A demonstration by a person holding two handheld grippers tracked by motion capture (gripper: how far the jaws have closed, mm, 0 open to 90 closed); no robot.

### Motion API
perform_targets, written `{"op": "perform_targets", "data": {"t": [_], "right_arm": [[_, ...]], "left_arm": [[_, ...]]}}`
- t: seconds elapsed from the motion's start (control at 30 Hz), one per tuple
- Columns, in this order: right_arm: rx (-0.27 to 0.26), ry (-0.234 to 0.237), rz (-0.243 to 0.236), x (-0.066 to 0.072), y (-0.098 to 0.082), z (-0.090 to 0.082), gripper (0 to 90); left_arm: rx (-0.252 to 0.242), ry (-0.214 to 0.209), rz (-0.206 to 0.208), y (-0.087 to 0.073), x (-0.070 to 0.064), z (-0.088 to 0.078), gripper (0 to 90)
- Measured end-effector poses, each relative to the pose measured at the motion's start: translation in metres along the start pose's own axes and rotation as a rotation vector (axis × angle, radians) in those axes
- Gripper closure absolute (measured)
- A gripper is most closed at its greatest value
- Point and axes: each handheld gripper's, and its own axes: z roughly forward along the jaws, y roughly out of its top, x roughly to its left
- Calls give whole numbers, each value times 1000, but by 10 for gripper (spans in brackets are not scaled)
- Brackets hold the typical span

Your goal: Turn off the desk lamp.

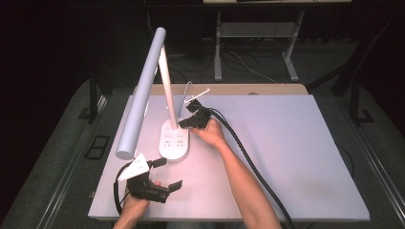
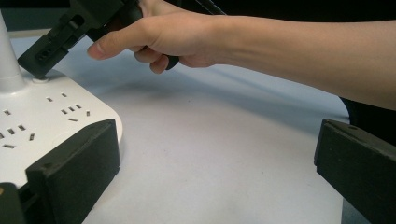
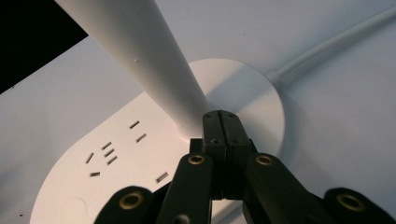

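My right gripper (image 1: 184,123) has its jaws pressed together with nothing between them, the tip resting on the lamp base (image 1: 174,143) just beside the foot of the stem (image 3: 154,70) (probably on a touch button there, though I cannot make one out). The desk lamp stands left of centre on the table (image 1: 286,157), its head bar (image 1: 141,90) running near to far. My left gripper (image 1: 160,179) waits spread wide at the near edge, beside the base.
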Motion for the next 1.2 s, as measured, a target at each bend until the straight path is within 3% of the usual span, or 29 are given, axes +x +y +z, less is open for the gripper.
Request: {"op": "perform_targets", "data": {"t": [0.3, 0.53, 0.63, 0.8, 1.2], "right_arm": [[10, -37, -31, 5, 0, 1, 900], [-10, -14, -4, 3, -3, -3, 900], [-10, -22, -22, 3, -5, -5, 900], [-54, -3, -11, 1, -8, -20, 900], [-84, 9, -27, 4, -13, -56, 900]], "left_arm": [[7, 0, 5, 0, 0, 1, 0], [9, -3, 4, 0, 0, 1, 0], [9, -1, 2, 0, 1, 2, 0], [12, -1, 6, 0, 0, 2, 0], [15, 1, 5, 0, -1, 3, 0]]}}
